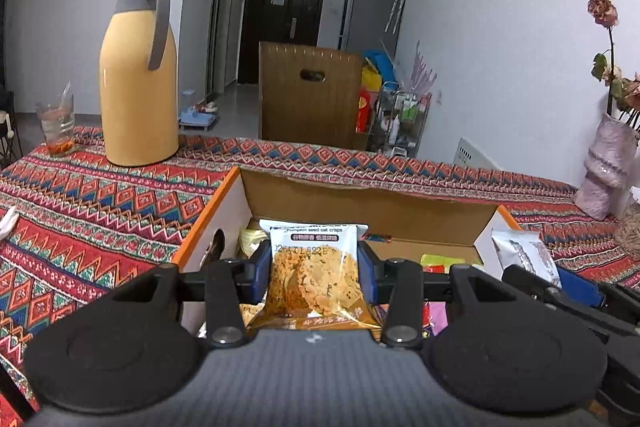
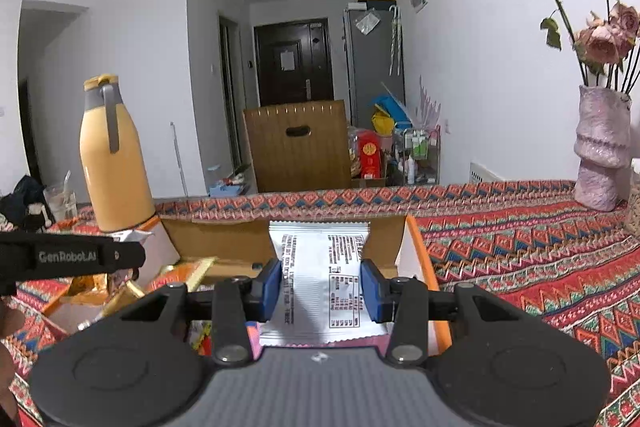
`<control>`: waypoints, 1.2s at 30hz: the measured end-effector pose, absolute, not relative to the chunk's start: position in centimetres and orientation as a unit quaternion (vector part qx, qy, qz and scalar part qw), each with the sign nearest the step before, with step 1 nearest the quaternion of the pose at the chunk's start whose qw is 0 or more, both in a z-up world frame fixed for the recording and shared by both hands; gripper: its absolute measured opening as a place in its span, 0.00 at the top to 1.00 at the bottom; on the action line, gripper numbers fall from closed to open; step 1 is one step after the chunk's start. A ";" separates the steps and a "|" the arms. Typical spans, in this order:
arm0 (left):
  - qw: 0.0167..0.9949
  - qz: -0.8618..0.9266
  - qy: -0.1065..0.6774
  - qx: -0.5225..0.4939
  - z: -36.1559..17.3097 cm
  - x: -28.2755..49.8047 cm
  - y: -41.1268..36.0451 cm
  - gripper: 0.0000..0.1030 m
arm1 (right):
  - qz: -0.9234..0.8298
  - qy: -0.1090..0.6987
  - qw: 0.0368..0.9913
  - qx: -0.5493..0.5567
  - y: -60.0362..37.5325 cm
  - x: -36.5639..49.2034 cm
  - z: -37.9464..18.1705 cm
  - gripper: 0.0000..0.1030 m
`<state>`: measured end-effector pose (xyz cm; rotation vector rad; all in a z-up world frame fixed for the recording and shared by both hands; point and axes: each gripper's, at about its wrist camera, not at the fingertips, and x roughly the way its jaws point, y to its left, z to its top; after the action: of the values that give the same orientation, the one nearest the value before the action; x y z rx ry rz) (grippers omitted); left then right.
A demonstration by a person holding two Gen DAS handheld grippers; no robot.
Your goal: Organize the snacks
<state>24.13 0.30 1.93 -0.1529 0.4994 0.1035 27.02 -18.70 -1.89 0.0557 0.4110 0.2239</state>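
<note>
So both grippers are loaded up over the open cardboard box (image 1: 360, 205) on the patterned surface (image 1: 100, 203) — the left gripper (image 1: 314, 273) has its jaws clamped on an oat crisp packet (image 1: 316, 267), held upright above the other snacks in the box. The right gripper (image 2: 320, 285) has its jaws squeezed on a white snack packet (image 2: 320, 275), back side showing, also over the box — a yellow thermos (image 1: 138, 75) stands further back on the surface.
</note>
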 end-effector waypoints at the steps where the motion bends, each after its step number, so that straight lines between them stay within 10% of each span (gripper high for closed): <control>1: 0.964 0.052 0.248 -0.075 1.9 24.2 0.3 0.57 | 0.111 0.206 0.972 0.027 -18.6 27.0 -2.0 0.60; 5: 0.965 0.054 0.246 -0.079 1.8 24.0 0.5 0.54 | 0.113 0.211 0.970 0.027 -18.6 26.9 -2.3 0.59; 9: 0.967 0.069 0.232 -0.082 2.2 23.4 0.8 0.09 | 0.106 0.211 0.971 0.037 -18.9 26.8 -2.2 0.43; 10: 0.968 0.073 0.227 -0.084 2.3 23.1 0.9 0.00 | 0.105 0.209 0.971 0.043 -19.2 26.7 -2.2 0.26; 11: 0.968 0.075 0.223 -0.086 2.4 22.9 1.0 0.00 | 0.102 0.206 0.972 0.049 -19.4 26.6 -2.2 0.07; 13: 0.967 0.075 0.226 -0.091 2.6 22.8 1.2 0.00 | 0.096 0.200 0.973 0.057 -19.7 26.2 -2.0 0.00; 36: 0.967 0.076 0.222 -0.097 4.4 21.1 0.6 0.00 | 0.096 0.166 0.979 0.061 -20.5 24.2 0.3 0.00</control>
<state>21.11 0.57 4.37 -0.1971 0.4483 0.1534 24.22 -20.45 0.33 0.1234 0.3351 0.1926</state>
